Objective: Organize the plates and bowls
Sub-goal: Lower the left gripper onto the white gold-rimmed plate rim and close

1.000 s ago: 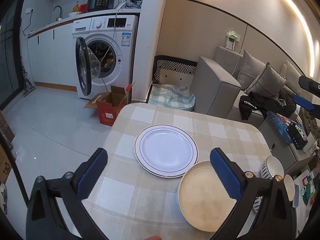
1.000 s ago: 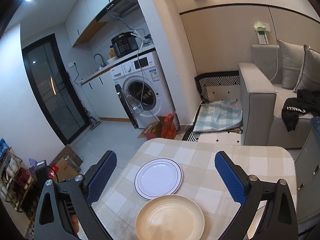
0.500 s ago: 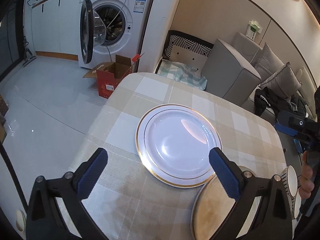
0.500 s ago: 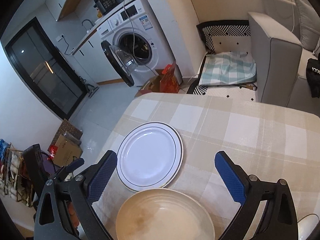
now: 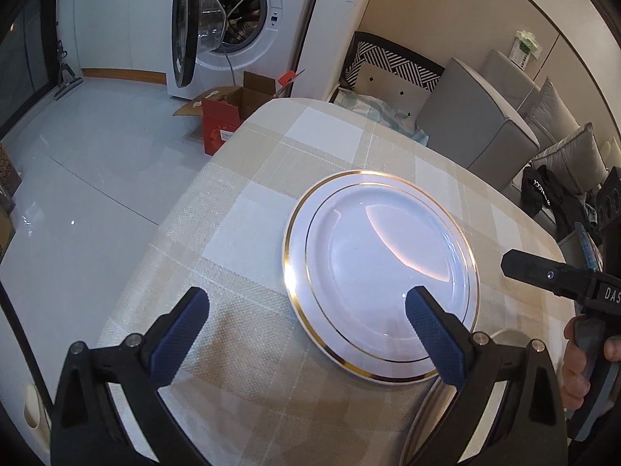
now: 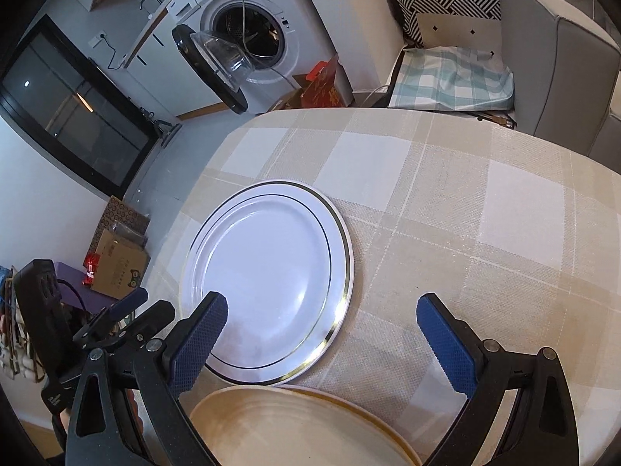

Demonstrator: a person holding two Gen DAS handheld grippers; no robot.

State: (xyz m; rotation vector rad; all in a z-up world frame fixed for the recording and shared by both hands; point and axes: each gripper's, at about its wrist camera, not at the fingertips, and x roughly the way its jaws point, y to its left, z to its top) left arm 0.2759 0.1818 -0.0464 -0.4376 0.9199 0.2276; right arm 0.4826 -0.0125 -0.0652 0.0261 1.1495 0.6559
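Covering the table (image 6: 446,202), checked beige cloth; washing machine (image 5: 236,19) stands open behind.

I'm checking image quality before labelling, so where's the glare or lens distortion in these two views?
Left wrist view: a pinkish light reflection curves across the white plate, and the fisheye bends the table edge. Right wrist view: the plate shows only soft sheen, the tan plate is cropped at the bottom, and corners are vignetted black.

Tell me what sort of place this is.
Probably a small home, open-plan: a front-loading washing machine with its door open, a grey sofa, and a dining table under a checked cloth.
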